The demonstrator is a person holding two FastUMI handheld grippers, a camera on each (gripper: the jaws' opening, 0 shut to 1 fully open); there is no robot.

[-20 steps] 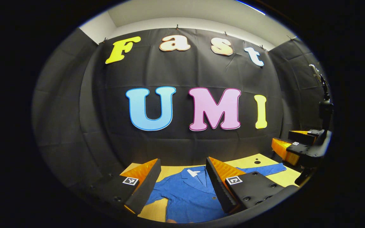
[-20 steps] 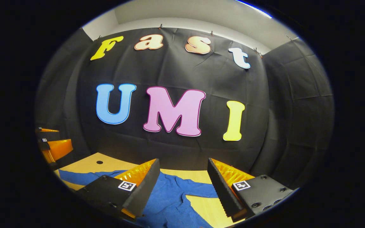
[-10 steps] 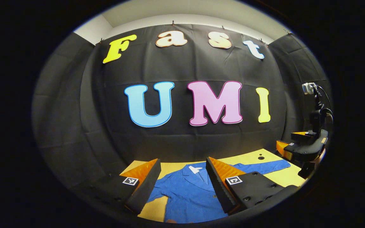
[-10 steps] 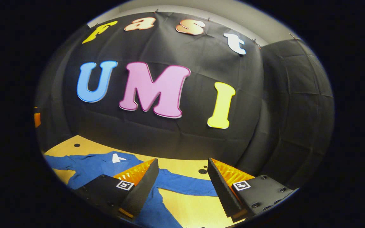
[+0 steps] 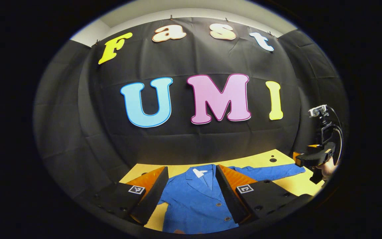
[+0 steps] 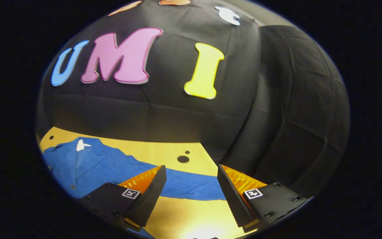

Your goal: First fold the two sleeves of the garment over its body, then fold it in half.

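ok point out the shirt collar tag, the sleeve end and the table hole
collar tag (image 5: pixel 199 172), left gripper view, middle of the white tag
sleeve end (image 6: pixel 207 193), right gripper view, cuff end
table hole (image 6: pixel 183 159), right gripper view, centre of the larger hole

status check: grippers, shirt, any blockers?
Left gripper open over shirt body. Right gripper open at outstretched sleeve. Nothing folded; table unobstructed.

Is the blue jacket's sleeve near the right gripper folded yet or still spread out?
Spread out. The sleeve of the blue jacket lies flat on the wooden table, stretched away from the body, between the open right gripper's fingers.
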